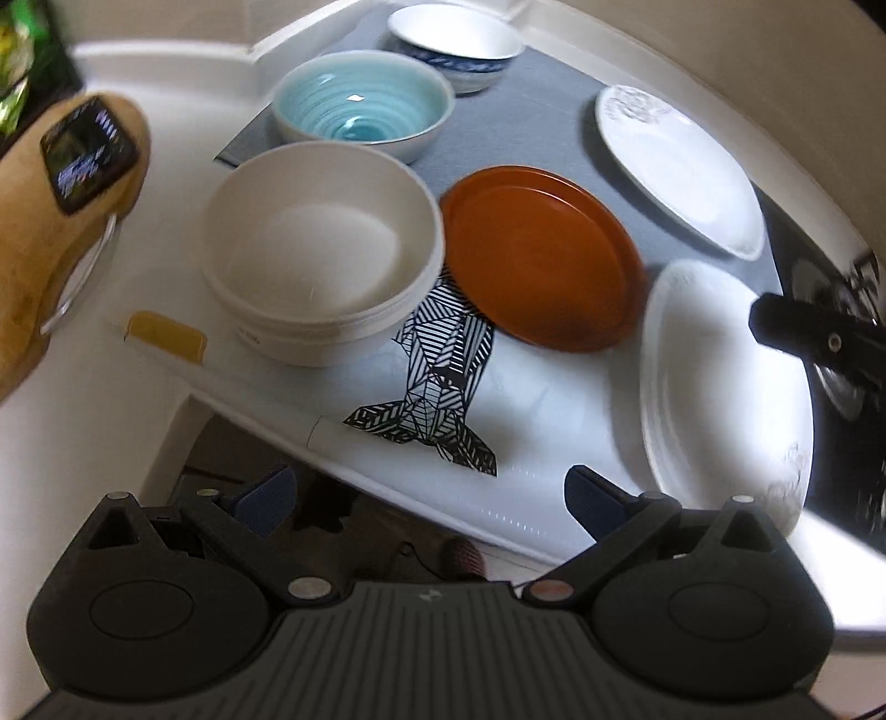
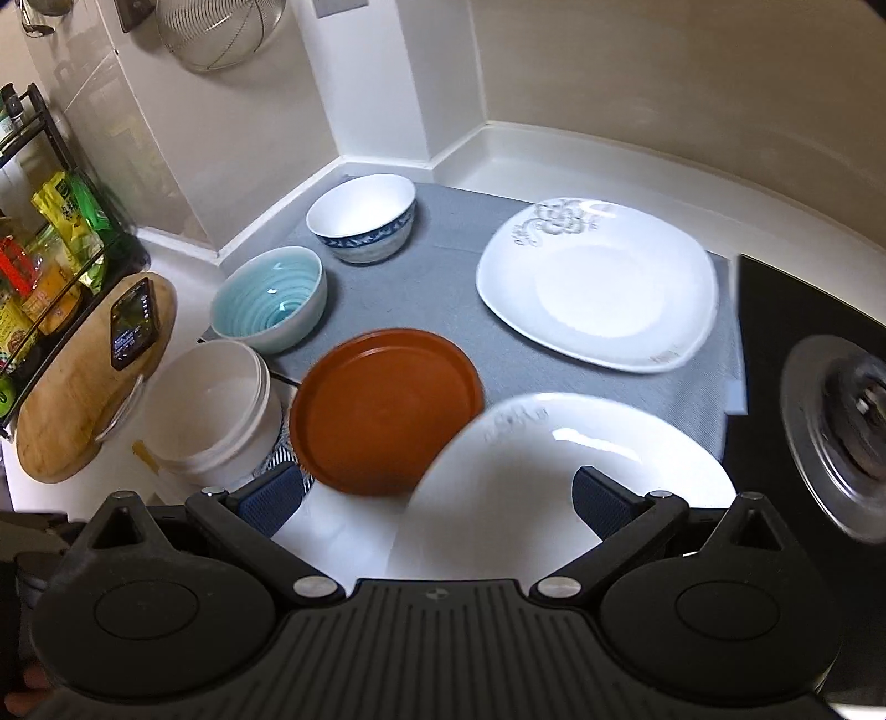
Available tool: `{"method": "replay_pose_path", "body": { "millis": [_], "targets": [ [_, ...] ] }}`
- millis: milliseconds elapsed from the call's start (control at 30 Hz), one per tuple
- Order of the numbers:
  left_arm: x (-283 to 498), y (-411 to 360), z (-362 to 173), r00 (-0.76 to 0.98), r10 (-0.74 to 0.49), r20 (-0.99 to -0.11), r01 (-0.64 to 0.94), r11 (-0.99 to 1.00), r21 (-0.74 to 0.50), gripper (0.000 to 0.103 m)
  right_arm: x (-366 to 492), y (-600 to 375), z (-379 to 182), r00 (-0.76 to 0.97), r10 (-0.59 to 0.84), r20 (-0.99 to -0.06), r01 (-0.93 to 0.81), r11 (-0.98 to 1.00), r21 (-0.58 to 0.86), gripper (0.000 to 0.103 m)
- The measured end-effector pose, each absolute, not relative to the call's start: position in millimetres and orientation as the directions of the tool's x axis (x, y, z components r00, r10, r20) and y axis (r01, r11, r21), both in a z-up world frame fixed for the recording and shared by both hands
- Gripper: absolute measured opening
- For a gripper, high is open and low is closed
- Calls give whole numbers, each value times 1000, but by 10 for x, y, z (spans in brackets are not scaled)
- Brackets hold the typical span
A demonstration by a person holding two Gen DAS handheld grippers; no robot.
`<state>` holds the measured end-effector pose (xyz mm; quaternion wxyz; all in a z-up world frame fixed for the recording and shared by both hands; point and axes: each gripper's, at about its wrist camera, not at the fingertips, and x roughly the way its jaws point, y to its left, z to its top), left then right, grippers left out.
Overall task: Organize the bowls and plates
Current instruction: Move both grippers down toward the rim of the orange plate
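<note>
A white deep bowl (image 1: 321,260) and an orange plate (image 1: 542,255) stand on a white board printed with a black fish (image 1: 443,365). Behind them on a grey mat (image 2: 443,288) are a light blue bowl (image 1: 360,105), a blue-patterned bowl (image 1: 454,44) and a white square plate (image 1: 681,166). My left gripper (image 1: 429,498) is open and empty, short of the board's near edge. My right gripper (image 2: 437,501) is open, its fingers spread over a white round plate (image 2: 554,471) that overlaps the orange plate (image 2: 382,410). I cannot tell whether the fingers touch it.
On the left lies a wooden cutting board (image 2: 72,410) with a phone (image 2: 133,324) on it, beside a rack of packets (image 2: 50,249). A black stove with a burner (image 2: 853,415) is at the right. Walls enclose the counter at the back.
</note>
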<state>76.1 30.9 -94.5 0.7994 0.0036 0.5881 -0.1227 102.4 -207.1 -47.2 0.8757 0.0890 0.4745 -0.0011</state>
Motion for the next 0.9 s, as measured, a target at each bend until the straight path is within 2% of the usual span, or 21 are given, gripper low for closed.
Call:
{"method": "replay_pose_path", "body": {
  "millis": [267,533,900],
  "targets": [
    [874,141,-1027,273,-163,-948,118,984,-136,103,1596,-2222,-601,515,189,-836,-27,979,204,103],
    [1031,-89,-1176,246,-130,-961,32,991,-126,103,1966,-2522,-911,417,301,-857,-39,949,314,103],
    [1151,-192,-1313,220,-118,-968,-79,987,-138,103,2255,-2534,-1183,341,360,-868,-88,932,352,103]
  ]
}}
